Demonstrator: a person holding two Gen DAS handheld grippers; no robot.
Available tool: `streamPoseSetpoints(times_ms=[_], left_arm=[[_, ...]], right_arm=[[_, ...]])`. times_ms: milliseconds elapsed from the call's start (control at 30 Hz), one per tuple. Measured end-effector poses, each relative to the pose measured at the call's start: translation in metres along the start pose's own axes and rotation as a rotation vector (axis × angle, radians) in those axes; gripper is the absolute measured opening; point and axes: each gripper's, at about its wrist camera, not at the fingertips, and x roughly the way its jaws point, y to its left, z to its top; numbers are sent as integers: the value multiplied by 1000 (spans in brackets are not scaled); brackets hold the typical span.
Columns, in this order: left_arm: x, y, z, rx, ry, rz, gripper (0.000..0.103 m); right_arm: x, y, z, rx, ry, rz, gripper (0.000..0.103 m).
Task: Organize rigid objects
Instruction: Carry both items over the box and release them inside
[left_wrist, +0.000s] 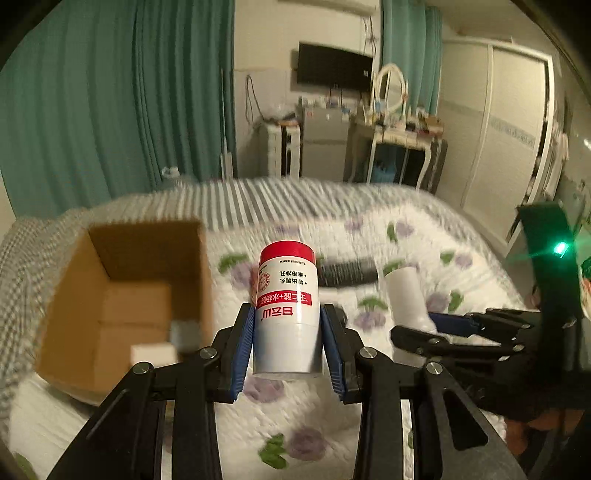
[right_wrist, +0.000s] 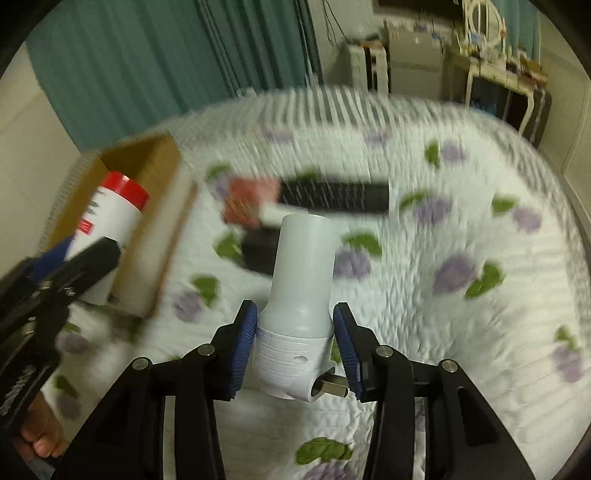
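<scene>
My left gripper (left_wrist: 288, 328) is shut on a white bottle with a red cap (left_wrist: 287, 295), held above the bed just right of an open cardboard box (left_wrist: 74, 306). My right gripper (right_wrist: 295, 332) is shut on a white plug-in device with a tall tube (right_wrist: 301, 280); its metal prongs stick out to the right. In the right wrist view the bottle (right_wrist: 107, 210) and the left gripper (right_wrist: 62, 266) show at the left, beside the box (right_wrist: 147, 162). In the left wrist view the white device (left_wrist: 406, 295) and right gripper (left_wrist: 436, 325) show at the right.
A black remote (right_wrist: 332, 194), a pink item (right_wrist: 251, 201) and a small dark item (right_wrist: 258, 251) lie on the floral quilt (right_wrist: 443, 332). The box holds small white and grey items (left_wrist: 155, 352). Teal curtains, a dresser and a wardrobe stand beyond the bed.
</scene>
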Motion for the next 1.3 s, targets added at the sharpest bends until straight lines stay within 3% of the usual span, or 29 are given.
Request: streamPoseSetpoints(times_ms=[133, 300, 500, 667, 900, 1000, 1100, 1200, 1300], left_arm=[[-24, 40, 27, -11, -57, 23, 36], [-19, 98, 36, 8, -52, 122, 36], [25, 150, 23, -15, 25, 157, 36], [56, 174, 7, -39, 68, 169, 36], [71, 190, -4, -76, 98, 152, 40], [66, 187, -4, -88, 91, 153, 60], [56, 176, -4, -71, 87, 160, 61], [42, 158, -1, -38, 78, 174, 65], [25, 129, 7, 12, 45, 179, 67]], right_arm=[[-35, 33, 34, -44, -67, -1, 43], [-50, 108, 77, -152, -133, 77, 43], [6, 187, 98, -234, -86, 150, 43], [74, 212, 103, -240, 3, 129, 43], [107, 211, 106, -235, 5, 127, 43], [104, 208, 106, -236, 6, 142, 45], [78, 195, 107, -215, -51, 142, 74], [43, 167, 109, -194, -109, 120, 77], [6, 126, 106, -177, -167, 40, 85]])
